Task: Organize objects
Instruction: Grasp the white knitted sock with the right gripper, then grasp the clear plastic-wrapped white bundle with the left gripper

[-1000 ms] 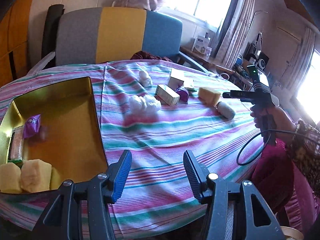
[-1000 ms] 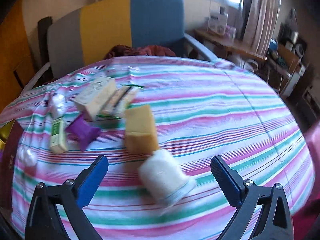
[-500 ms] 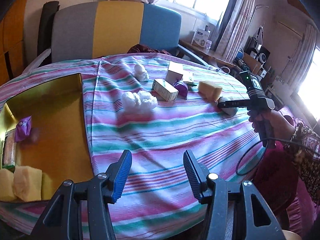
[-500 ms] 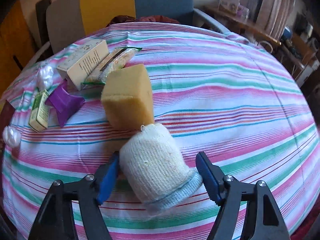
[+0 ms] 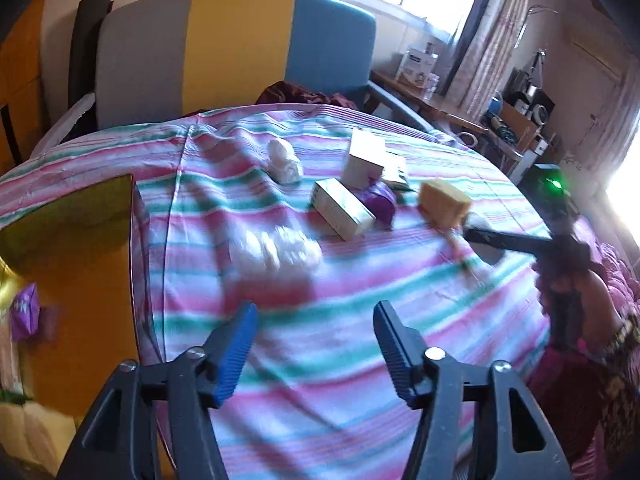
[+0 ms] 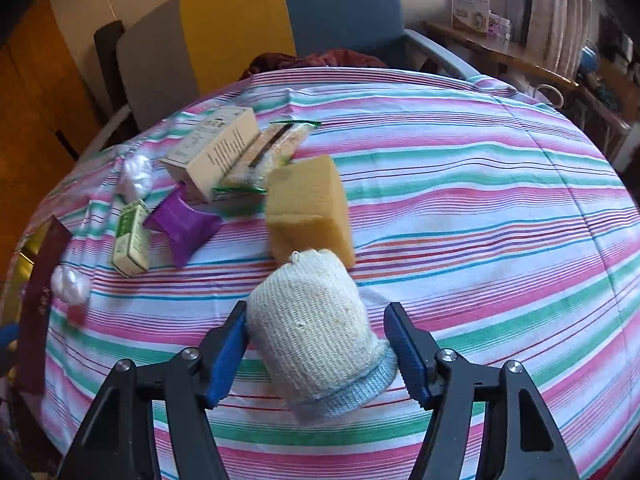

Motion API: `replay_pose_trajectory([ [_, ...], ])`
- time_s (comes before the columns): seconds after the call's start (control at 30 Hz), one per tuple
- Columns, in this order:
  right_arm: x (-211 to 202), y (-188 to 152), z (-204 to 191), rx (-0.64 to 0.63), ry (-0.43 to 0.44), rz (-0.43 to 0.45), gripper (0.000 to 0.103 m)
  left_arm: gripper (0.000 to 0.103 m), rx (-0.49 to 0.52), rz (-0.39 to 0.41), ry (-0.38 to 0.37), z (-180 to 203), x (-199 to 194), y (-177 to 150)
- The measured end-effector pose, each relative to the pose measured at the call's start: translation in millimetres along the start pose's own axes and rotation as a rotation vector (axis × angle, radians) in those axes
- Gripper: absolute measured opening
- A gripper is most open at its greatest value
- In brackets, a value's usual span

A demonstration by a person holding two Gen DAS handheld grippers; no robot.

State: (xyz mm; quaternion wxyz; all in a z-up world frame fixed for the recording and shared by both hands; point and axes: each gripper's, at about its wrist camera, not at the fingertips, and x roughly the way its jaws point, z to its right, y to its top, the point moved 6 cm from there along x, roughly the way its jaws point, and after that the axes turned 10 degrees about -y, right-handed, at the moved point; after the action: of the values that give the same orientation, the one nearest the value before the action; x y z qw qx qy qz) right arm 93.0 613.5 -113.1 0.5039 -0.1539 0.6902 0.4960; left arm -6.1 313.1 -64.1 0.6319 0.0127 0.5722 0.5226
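Observation:
My right gripper (image 6: 318, 344) is closed around a cream knitted pouch with a pale blue hem (image 6: 316, 332); both pads touch its sides on the striped tablecloth. A yellow sponge (image 6: 308, 208) lies just behind it. My left gripper (image 5: 314, 344) is open and empty above the cloth, right of the gold tin (image 5: 80, 264). White cotton balls (image 5: 276, 252) lie ahead of it. The right gripper also shows in the left wrist view (image 5: 484, 240), beside the sponge (image 5: 444, 204).
Left of the sponge lie a purple packet (image 6: 182, 226), a small green box (image 6: 130, 240), a cream box (image 6: 216, 152) and a snack wrapper (image 6: 272, 148). The tin holds a purple packet (image 5: 24, 312). A striped chair (image 5: 224, 48) stands behind the table.
My right gripper has moved forward and narrowed from wide open onto the knitted pouch. My left gripper has swung right, away from the tin, staying open.

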Motion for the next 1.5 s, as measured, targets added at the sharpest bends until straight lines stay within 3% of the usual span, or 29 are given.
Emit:
replay_pose_trajectory([
  [0.07,0,1,2,0.007,0.004,0.004,0.068,0.069,-0.010,-0.003,0.013,-5,9,11],
  [0.27,-1,3,3,0.023,0.020,0.013,0.068,0.071,0.025,-0.073,0.101,-17,46,33],
  [0.43,-2,4,1,0.012,0.020,0.020,0.068,0.074,0.027,-0.120,0.191,-25,78,34],
  [0.57,-4,5,-1,0.004,0.021,0.031,0.068,0.074,0.068,-0.116,0.215,-21,90,31],
  [0.73,-6,5,-8,-0.018,0.043,0.039,0.068,0.074,0.089,-0.072,0.213,-19,95,30],
  [0.9,-13,4,-24,-0.054,0.107,0.062,0.068,0.067,0.076,-0.046,0.212,-23,97,27],
  [1.13,-16,1,-41,-0.143,0.110,0.083,0.068,0.061,0.097,0.001,0.241,-21,88,18],
  [1.5,-23,-10,-77,-0.301,0.162,0.121,0.068,0.060,-0.069,0.089,0.078,-19,43,11],
])
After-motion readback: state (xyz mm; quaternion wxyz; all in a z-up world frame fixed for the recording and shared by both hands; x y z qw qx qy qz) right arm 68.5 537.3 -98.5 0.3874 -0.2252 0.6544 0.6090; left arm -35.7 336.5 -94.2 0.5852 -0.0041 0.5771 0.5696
